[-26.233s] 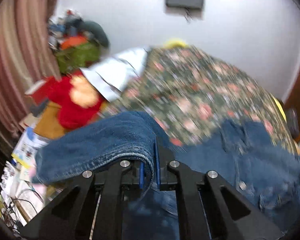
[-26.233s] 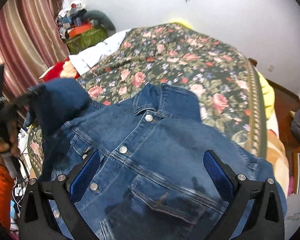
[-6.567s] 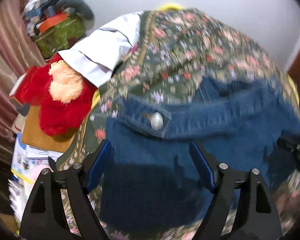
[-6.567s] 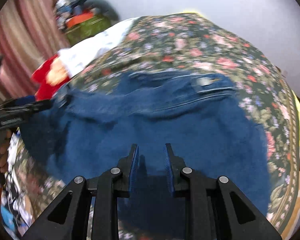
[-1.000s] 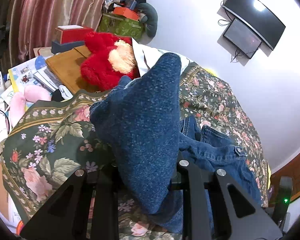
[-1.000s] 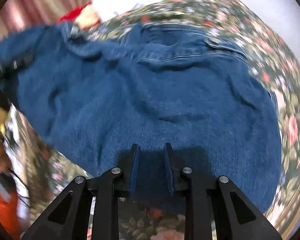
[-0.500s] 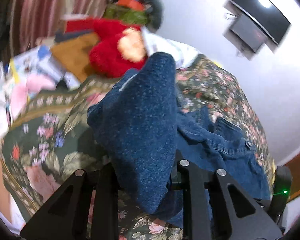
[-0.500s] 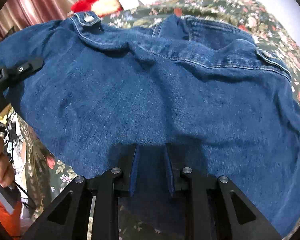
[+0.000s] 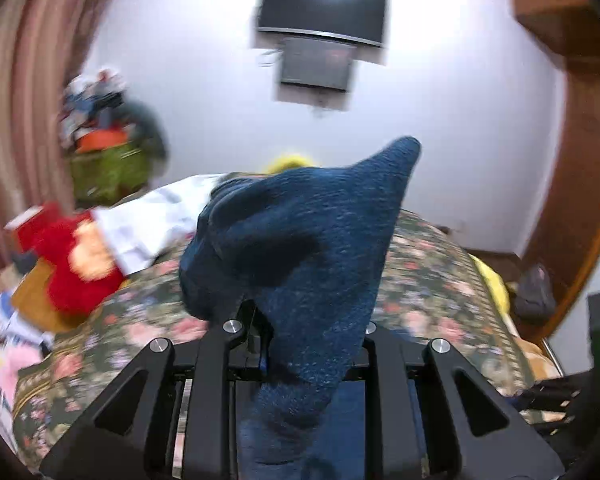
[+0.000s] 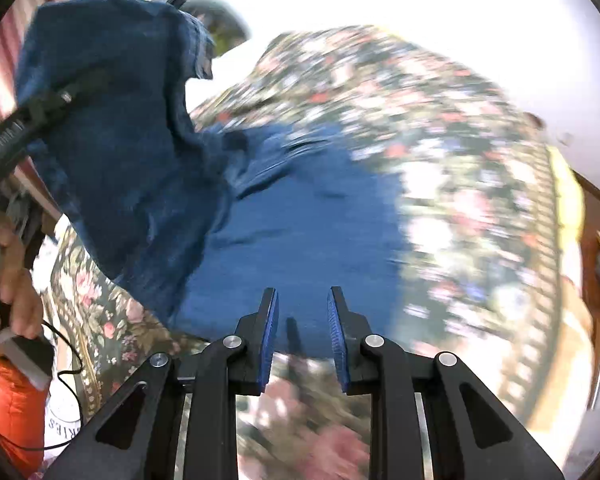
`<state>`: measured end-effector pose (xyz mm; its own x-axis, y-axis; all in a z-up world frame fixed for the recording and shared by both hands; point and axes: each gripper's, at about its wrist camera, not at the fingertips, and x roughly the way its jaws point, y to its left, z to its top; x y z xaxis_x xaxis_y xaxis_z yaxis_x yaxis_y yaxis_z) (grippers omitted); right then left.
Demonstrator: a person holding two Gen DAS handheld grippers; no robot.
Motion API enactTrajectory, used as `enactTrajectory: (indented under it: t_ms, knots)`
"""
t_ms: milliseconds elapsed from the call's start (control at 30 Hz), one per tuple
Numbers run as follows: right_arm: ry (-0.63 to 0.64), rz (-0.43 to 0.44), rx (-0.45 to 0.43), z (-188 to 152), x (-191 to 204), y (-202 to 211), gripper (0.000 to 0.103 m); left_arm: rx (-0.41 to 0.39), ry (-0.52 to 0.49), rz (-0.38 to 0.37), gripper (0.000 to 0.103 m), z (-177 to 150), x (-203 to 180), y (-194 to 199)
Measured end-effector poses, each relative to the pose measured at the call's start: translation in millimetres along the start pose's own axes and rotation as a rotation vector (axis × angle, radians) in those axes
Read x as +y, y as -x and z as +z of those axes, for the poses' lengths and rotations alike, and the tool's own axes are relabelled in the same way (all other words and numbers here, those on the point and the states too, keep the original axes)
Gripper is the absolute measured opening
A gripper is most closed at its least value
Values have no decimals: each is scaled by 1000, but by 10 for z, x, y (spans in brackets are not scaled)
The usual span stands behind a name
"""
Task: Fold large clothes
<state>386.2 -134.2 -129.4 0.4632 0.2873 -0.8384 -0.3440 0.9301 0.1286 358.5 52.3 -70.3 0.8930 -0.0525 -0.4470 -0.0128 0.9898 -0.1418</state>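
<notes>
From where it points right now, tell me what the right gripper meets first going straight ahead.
Probably the denim jacket on the floral bedspread: the right gripper, open and empty, aims at its near edge; blur leaves depth unclear.

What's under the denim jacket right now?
The flowered bedspread lies under the flat part of the denim jacket. The left gripper lifts one side off it. Anything between jacket and bedspread is covered.

Blue denim jacket [image 10: 300,216] lies on the bed, one side lifted, apparently folding over.
</notes>
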Motion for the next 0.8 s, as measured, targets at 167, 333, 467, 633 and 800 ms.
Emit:
enactTrajectory:
  t_ms: [167,333,467,633,800]
  knots:
    - [-103,-37,-38,-213,-504,370,21,119,-94,-156,21,-233,-717,-221]
    - [-167,-31,-54,-439,-799,578,21,495,-132,-350,23,-788,-1002,-744]
    - [-163,-27,-51,-543,-822,649,21,522,-193,-324,24,-846,-1038,-626]
    - [-119,-12,-71,-462,-672,698,21,553,-113,-388,47,-699,-860,-284]
    - [-50,1,-125,-264,-347,748,21,474,67,-356,53,-470,-315,48]
